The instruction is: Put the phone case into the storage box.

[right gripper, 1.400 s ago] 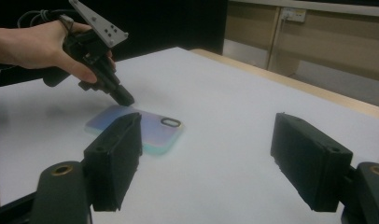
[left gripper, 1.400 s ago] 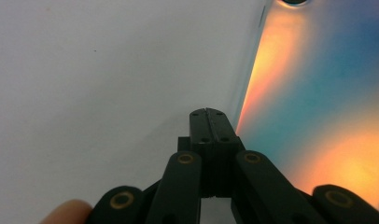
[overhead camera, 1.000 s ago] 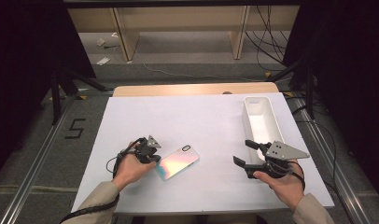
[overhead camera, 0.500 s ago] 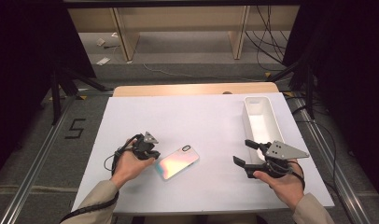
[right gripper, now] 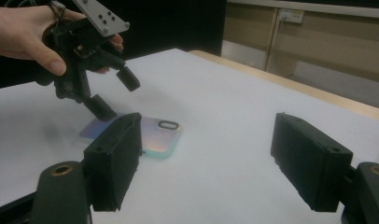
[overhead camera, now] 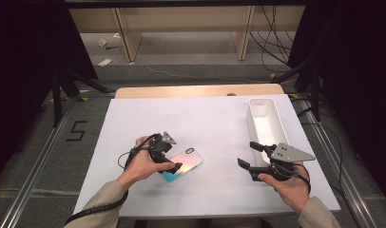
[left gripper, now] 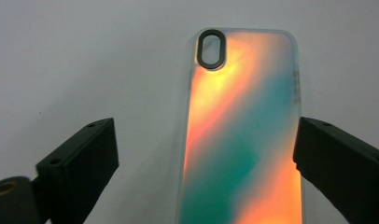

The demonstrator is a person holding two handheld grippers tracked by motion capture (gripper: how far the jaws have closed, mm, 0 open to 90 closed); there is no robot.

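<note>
Lying flat, phone case long axis diagonal, camera cutout far-right; left gripper just opened, released.

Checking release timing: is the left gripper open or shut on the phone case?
Open. The left gripper has just been opening; the phone case lies flat between the jaws, with a gap on one side.

Iridescent orange-and-teal phone case on a white table, beside a white tray.

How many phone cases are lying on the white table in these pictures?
1. The iridescent phone case lies flat on the white table, on its left half near the front edge, just below the left gripper. The white tray looks empty.
</note>
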